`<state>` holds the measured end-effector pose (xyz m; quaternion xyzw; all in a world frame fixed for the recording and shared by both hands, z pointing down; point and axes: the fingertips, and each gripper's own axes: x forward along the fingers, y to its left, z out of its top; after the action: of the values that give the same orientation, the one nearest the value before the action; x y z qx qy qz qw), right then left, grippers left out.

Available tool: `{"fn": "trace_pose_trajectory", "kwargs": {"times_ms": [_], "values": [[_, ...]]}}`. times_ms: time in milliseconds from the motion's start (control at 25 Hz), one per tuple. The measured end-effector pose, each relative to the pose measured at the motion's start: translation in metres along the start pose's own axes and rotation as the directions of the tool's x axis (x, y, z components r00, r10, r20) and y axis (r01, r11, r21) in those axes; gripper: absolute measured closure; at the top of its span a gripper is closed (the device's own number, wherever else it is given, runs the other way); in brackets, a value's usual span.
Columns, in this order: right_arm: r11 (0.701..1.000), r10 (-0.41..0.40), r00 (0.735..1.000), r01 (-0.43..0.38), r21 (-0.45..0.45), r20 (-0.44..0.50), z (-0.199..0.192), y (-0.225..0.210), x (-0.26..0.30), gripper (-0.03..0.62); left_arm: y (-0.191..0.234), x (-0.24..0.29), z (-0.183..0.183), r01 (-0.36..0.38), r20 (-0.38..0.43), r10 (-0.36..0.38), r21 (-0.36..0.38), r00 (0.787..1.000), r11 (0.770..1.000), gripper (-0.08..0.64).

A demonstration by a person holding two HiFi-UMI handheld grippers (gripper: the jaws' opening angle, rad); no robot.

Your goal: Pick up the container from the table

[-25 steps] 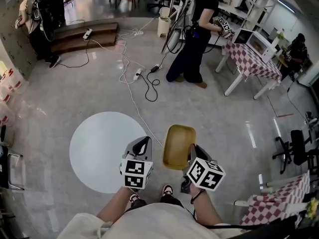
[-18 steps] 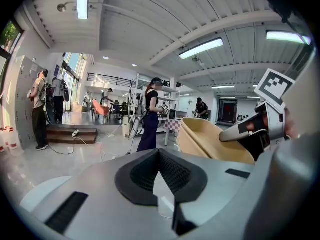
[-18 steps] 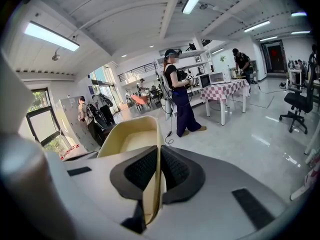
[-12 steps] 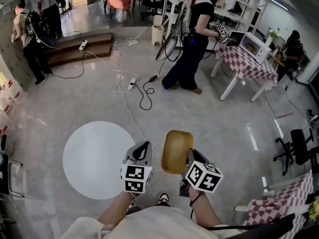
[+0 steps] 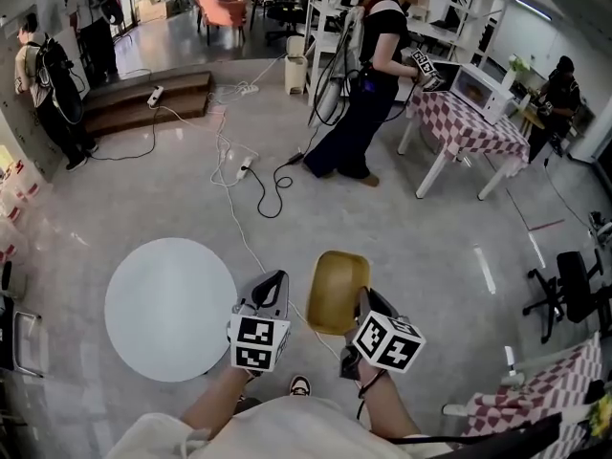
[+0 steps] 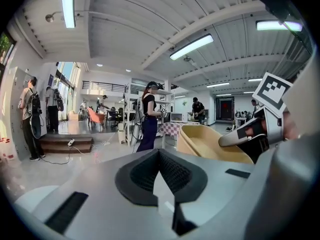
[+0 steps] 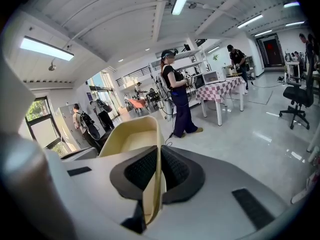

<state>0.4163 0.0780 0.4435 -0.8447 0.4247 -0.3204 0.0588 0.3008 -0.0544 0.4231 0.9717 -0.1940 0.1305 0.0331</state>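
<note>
Right gripper [image 5: 361, 302] clenches the container [image 5: 338, 293]; the table [image 5: 170, 309] has slid away to nine o'clock. Left gripper [image 5: 272, 285] is closed and empty. Pickup looks done.

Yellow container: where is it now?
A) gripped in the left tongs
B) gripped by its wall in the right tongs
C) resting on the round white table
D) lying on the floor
B: in the right gripper view the right tongs are shut on the thin wall of the yellow container, holding it in the air.
</note>
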Motion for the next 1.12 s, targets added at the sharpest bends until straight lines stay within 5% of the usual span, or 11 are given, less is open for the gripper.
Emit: {"fn": "trace_pose_trajectory", "kwargs": {"times_ms": [480,1120], "values": [[1.000,0.018,1.000,-0.019,-0.003,-0.025,-0.001,-0.019,0.008,0.549,-0.011,0.007,0.006,-0.028,0.007,0.028,0.024,1.000,0.999,0.546],[1.000,-0.031,0.999,0.031,0.002,0.029,0.003,0.015,-0.003,0.549,0.026,-0.004,0.017,0.021,0.035,-0.021,0.002,0.999,1.000,0.545]]}}
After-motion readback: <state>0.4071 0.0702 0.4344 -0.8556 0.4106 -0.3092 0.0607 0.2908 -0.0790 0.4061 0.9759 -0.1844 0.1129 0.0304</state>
